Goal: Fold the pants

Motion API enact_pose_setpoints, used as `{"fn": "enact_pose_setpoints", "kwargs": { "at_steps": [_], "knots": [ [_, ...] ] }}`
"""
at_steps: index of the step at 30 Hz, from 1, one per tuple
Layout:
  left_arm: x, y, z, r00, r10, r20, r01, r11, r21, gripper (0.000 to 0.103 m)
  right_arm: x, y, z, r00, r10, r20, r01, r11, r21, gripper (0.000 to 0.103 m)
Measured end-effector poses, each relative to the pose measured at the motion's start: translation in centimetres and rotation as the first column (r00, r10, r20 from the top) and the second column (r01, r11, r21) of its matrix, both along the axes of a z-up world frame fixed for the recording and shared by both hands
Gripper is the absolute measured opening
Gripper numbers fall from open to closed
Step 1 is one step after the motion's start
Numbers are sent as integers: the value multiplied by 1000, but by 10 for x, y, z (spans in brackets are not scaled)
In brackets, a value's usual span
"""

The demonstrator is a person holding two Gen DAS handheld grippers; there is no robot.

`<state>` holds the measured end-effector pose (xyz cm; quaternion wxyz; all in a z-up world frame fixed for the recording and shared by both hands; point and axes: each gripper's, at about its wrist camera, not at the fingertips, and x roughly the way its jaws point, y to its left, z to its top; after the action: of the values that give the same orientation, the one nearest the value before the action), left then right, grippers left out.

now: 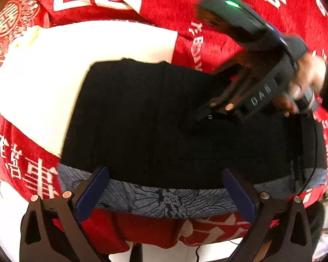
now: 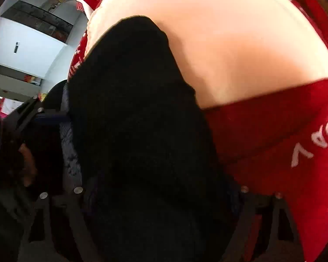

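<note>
From the left wrist view, on the left lies a cream-white folded cloth (image 1: 54,69) over the red plush cover with white characters (image 1: 207,6), and overlapping its right edge is the pair of black knit pants with a blue-grey patterned waistband (image 1: 153,120), spread flat with its long axis running away from us, waistband nearest. Our left gripper (image 1: 166,194) hovers just over that waistband, fingers (image 1: 94,190) spread wide and grasping nothing. Further right, the right gripper (image 1: 202,114) comes down onto the black cloth at the pants' right half, held by a hand (image 1: 306,80); its fingers stand apart (in the right wrist view they are lost against the dark fabric, so we cannot tell whether cloth sits between them). We judge the right hand nearer the fabric, so the fold likely starts from that side, carried leftward across the long axis.
</note>
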<state>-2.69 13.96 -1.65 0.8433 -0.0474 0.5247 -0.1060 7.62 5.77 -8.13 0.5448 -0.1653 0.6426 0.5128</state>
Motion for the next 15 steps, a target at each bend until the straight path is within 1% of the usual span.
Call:
{"fn": "enact_pose_setpoints", "kwargs": {
  "at_steps": [1, 3, 4, 5, 7, 10, 11, 13, 14, 15],
  "knots": [
    [-2, 4, 4, 1000, 1, 14, -1, 1000, -9, 103, -4, -5, 8, 1000, -9, 21, 9, 1000, 15, 68],
    [-6, 17, 16, 999, -9, 53, 10, 999, -31, 103, -12, -15, 25, 996, -23, 82, 20, 999, 37, 32],
    [-7, 25, 24, 997, -15, 77, 18, 999, -34, 103, -18, -19, 35, 994, -30, 105, 24, 998, 53, 25],
    [-8, 32, 29, 995, -19, 96, 23, 999, -38, 103, -30, -22, 48, 987, -29, 157, 17, 997, 78, 21],
    [-11, 48, 42, 990, -36, 138, 44, 997, -56, 103, -50, -23, 65, 973, -14, 232, -9, 995, 99, 18],
    [-16, 78, 60, 973, -101, 206, 128, 985, -119, 103, -81, -24, 90, 939, 14, 344, -59, 991, 119, 17],
    [-18, 89, 65, 962, -128, 243, 168, 974, -149, 103, -87, -26, 94, 930, 20, 366, -70, 990, 124, 17],
    [-21, 112, 74, 933, -205, 296, 280, 930, -239, 103, -98, -35, 107, 914, 25, 405, -89, 986, 140, 17],
    [-21, 123, 75, 918, -242, 314, 331, 905, -269, 103, -101, -35, 110, 907, 28, 419, -97, 985, 144, 17],
    [-18, 127, 76, 908, -265, 323, 359, 891, -277, 103, -105, -38, 115, 902, 27, 431, -101, 984, 150, 17]
  ]
}}
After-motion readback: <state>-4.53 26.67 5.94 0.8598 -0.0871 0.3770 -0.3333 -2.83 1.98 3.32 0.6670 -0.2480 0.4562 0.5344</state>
